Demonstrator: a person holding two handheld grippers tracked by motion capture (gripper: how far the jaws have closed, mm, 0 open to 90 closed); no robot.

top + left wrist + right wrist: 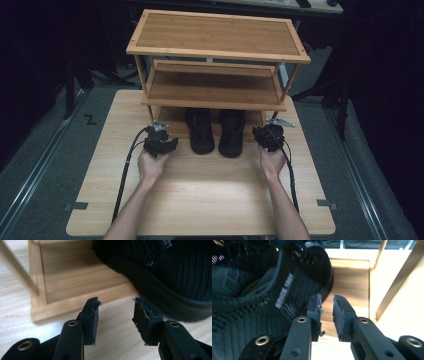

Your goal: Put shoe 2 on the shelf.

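Observation:
Two black knit shoes stand side by side on the bottom shelf of a bamboo rack point(215, 36), toes toward me: the left shoe point(201, 132) and the right shoe point(232, 134). My left gripper point(160, 142) rests on the table just left of the left shoe. In the left gripper view the left gripper point(116, 301) is open and empty, with the left shoe's sole point(175, 277) close at the upper right. My right gripper point(269, 136) sits just right of the right shoe. The right gripper point(327, 298) is narrowly open and empty beside that shoe's mesh side point(262, 292).
The rack has three shelves and stands at the far half of the light wooden table point(200, 190). Its thin legs point(398, 282) rise close to the right gripper, and the bottom shelf's front lip point(75, 300) lies ahead of the left gripper. Dark floor surrounds the table.

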